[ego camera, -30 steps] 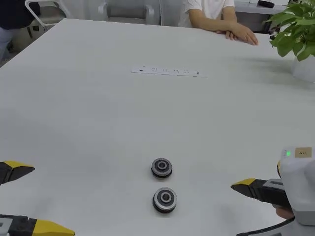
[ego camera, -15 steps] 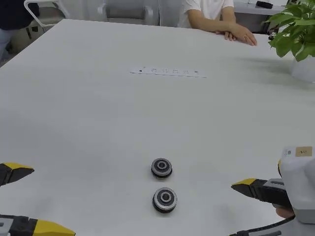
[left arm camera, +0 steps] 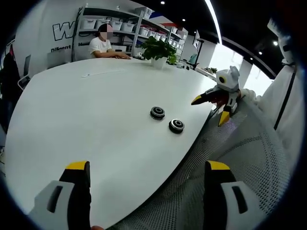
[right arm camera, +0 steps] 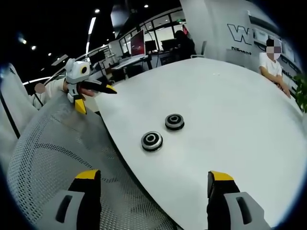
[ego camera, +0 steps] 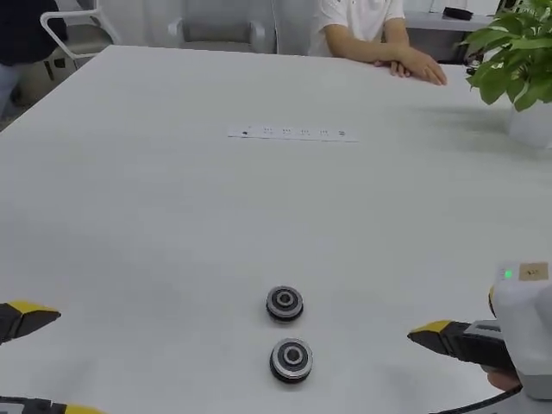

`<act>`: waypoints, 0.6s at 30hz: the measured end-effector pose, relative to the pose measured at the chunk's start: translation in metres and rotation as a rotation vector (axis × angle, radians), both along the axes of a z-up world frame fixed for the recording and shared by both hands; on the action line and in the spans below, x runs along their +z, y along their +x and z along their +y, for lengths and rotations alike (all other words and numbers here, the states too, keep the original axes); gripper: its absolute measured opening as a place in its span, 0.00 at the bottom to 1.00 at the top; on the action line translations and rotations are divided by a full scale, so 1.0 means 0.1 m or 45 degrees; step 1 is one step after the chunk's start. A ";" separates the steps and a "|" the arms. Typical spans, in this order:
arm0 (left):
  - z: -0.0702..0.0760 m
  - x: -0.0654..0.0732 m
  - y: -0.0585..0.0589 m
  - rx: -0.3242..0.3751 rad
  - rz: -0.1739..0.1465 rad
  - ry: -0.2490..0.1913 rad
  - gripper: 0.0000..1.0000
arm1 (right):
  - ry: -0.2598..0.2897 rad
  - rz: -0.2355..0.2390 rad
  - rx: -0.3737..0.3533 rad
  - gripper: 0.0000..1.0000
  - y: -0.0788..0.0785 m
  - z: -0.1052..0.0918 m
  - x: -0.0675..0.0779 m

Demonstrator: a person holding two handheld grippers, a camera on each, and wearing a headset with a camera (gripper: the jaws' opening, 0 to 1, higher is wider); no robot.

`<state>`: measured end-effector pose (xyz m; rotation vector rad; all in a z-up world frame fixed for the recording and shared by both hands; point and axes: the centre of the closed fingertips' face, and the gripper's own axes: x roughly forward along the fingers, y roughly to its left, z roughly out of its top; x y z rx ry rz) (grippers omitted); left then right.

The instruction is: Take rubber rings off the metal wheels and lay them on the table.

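Note:
Two metal wheels with black rubber rings lie flat on the white table (ego camera: 172, 216), the far wheel (ego camera: 285, 304) just behind the near wheel (ego camera: 291, 360). My left gripper (ego camera: 39, 362) hovers open at the lower left, well apart from them. My right gripper (ego camera: 440, 371) hovers open at the lower right, also apart. The left gripper view has its own open jaws (left arm camera: 146, 172) low, both wheels (left arm camera: 157, 112) (left arm camera: 176, 126) ahead, and the right gripper (left arm camera: 207, 111) beyond. From the right gripper (right arm camera: 153, 179), the wheels (right arm camera: 174, 121) (right arm camera: 152, 141) lie ahead with the left gripper (right arm camera: 97, 99) behind.
A white strip with small markings (ego camera: 293, 133) lies mid-table, far from the wheels. A person's hands (ego camera: 414, 60) rest on the far edge. A potted plant (ego camera: 513, 52) stands at the far right. Chairs stand behind the table. A mesh chair (right arm camera: 57, 158) sits by the near edge.
The head camera has tilted, so everything sits slightly lower in the picture. Both grippers stay open and about where they were. The wheels have not moved.

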<state>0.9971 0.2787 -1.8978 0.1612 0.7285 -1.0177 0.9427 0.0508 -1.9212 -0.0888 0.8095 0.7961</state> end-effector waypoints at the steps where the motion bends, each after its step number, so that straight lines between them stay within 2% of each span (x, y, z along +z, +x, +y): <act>1: 0.00 0.00 0.00 -0.002 -0.002 0.001 0.98 | 0.002 0.000 -0.004 0.92 0.00 0.00 0.00; 18: 0.00 0.01 -0.01 -0.017 -0.011 0.009 0.97 | 0.023 -0.014 -0.048 0.86 0.03 -0.03 0.04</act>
